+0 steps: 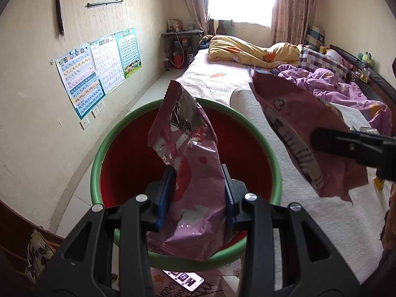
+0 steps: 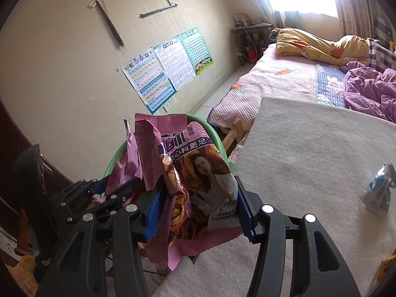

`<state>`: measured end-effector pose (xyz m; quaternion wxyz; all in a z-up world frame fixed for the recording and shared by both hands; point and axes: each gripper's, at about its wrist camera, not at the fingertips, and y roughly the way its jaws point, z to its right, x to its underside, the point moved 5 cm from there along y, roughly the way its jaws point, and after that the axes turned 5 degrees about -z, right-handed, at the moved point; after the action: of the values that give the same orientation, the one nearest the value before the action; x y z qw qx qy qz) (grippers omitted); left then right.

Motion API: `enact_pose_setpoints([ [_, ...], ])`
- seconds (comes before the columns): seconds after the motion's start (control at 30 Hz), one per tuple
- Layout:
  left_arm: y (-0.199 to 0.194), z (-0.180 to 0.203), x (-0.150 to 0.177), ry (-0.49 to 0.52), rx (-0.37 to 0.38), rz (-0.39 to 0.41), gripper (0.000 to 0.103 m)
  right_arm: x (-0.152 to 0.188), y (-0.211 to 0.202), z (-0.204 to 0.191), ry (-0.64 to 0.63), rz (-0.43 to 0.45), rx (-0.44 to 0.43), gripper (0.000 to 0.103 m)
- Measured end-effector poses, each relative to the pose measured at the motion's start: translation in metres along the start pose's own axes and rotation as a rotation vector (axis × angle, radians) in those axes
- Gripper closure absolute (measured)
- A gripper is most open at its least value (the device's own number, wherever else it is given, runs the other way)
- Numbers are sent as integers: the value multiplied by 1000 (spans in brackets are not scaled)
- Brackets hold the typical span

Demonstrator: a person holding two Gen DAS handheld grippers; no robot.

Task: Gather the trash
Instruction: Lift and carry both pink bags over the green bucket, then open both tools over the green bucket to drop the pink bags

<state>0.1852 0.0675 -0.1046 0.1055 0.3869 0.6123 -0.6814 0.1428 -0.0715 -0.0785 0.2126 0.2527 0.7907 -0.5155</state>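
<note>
My left gripper [image 1: 198,193] is clamped on a crumpled pink foil snack wrapper [image 1: 190,163], held over the red bin with a green rim [image 1: 104,146]. At three o'clock in the left view, my right gripper [image 2: 198,205] pinches a second pink snack bag with a printed portrait [image 2: 198,173]. Only the right view shows a small blue-white wrapper [image 2: 378,190] on the cream blanket [image 2: 309,153] at three o'clock, with bare blanket around it.

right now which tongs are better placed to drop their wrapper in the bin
Left. The left tongs hold their pink wrapper directly over the green-rimmed bin. The right tongs hold the printed snack bag beside the rim, partly over the white blanket.
</note>
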Motion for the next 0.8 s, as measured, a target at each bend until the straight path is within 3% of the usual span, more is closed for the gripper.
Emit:
enact_pose_setpoints([
  [0.4,16,-14,-6,-4,14,-27,68,-28,30,-22,-35,-17,0,51],
  [0.8,25,-20,0,-15,13,-70,67,-30,44,-27,-38,-36,-2,50],
])
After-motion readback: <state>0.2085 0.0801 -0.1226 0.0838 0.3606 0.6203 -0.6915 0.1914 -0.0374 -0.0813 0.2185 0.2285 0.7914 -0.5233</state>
